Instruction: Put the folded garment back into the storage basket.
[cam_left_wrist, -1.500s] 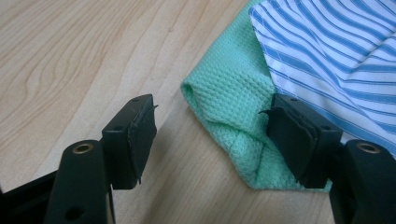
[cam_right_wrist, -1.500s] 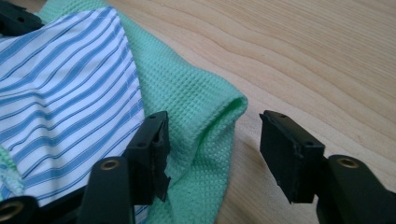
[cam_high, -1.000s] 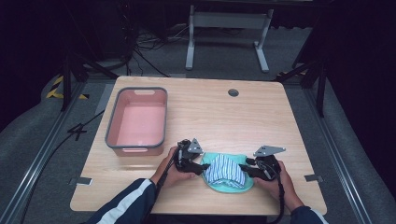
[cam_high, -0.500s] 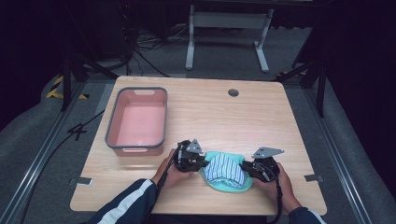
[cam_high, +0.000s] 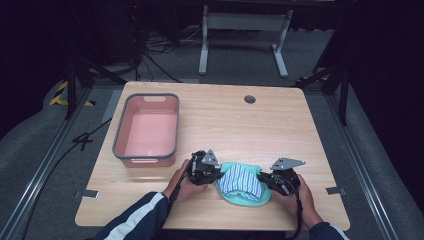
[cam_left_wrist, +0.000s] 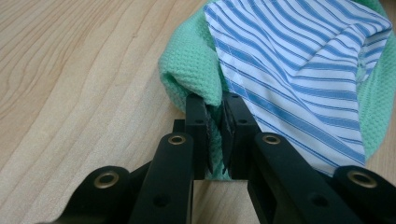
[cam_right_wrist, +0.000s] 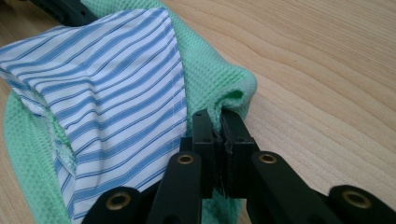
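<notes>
On the wooden surface (cam_high: 260, 125) we see a green waffle-weave cloth (cam_high: 235, 197) lying near the front edge, with a blue-and-white striped cloth (cam_high: 241, 181) resting on top of it. Both lie between the two claws, well apart from the pink bin (cam_high: 147, 129) that stands on the left part of the surface.

The left claw (cam_high: 214, 176) sits at the left edge of the bundle, held in the person's left hand (cam_high: 184, 181). In the left gripper view we find the left claw (cam_left_wrist: 215, 121) clamped on a fold of the green cloth (cam_left_wrist: 191, 70): its jaws have just been closing, and the fabric is pinched between the pads, with the striped cloth (cam_left_wrist: 303, 65) lying just beside the right-hand jaw.

The right claw (cam_high: 264, 179) sits at the right edge of the bundle, held in the right hand (cam_high: 300, 197). In the right gripper view the right claw (cam_right_wrist: 217, 128) is likewise clamped on a rolled edge of the green cloth (cam_right_wrist: 224, 79); its jaws too have just been closing, and the fold rises from between them. The striped cloth (cam_right_wrist: 107, 88) spreads to the left of the jaws, over the green one.

Both cloths rest flat on the surface; neither edge is lifted clear of it.
</notes>
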